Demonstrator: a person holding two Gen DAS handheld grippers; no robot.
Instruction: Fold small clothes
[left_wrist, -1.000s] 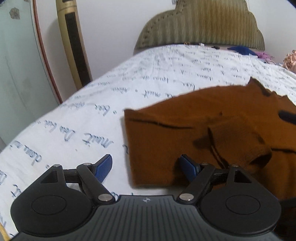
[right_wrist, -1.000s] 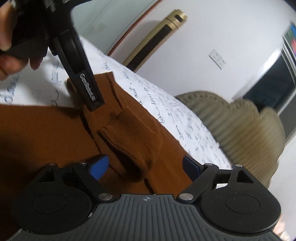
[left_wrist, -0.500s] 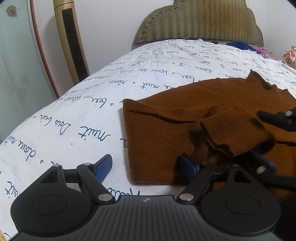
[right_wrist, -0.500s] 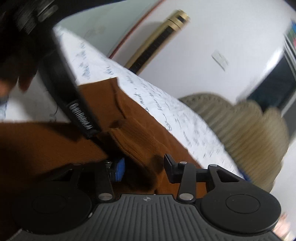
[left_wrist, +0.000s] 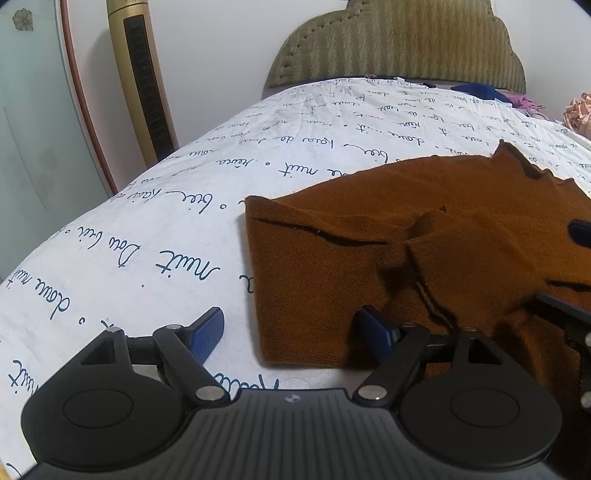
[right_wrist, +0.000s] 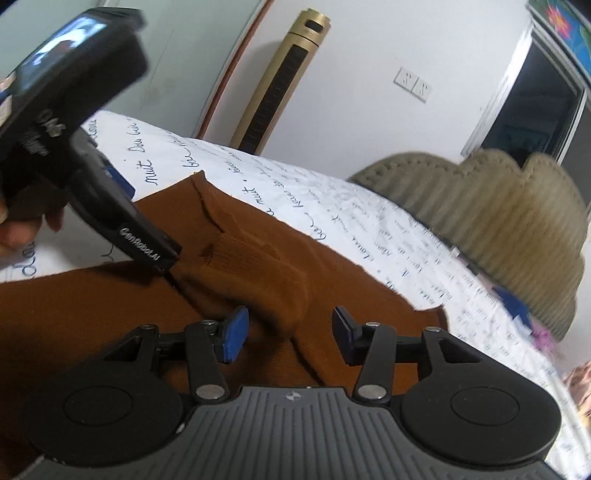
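Brown sweater (left_wrist: 424, 236) lies part-folded on bed (left_wrist: 221, 177); sleeve (right_wrist: 258, 273) laid across, between opening right gripper (right_wrist: 288, 332) jaws, unpinched. Left gripper (left_wrist: 291, 328) wide, empty. Final folds remain.

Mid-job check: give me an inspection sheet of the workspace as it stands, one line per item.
Surface: bed sheet, white with blue script, lightly wrinkled.
Job's things: brown sweater lying flat; its sleeve folded onto the body, cuff slightly raised.
Clutter: blue cloth and pink items near the headboard.
Grippers: left gripper open over the sweater's near corner, gripping nothing; right gripper with jaws opening, sleeve cuff between them, pads not pressing.
Cables: nothing seen.
Surroundings: headboard, gold tower fan, wall sockets.
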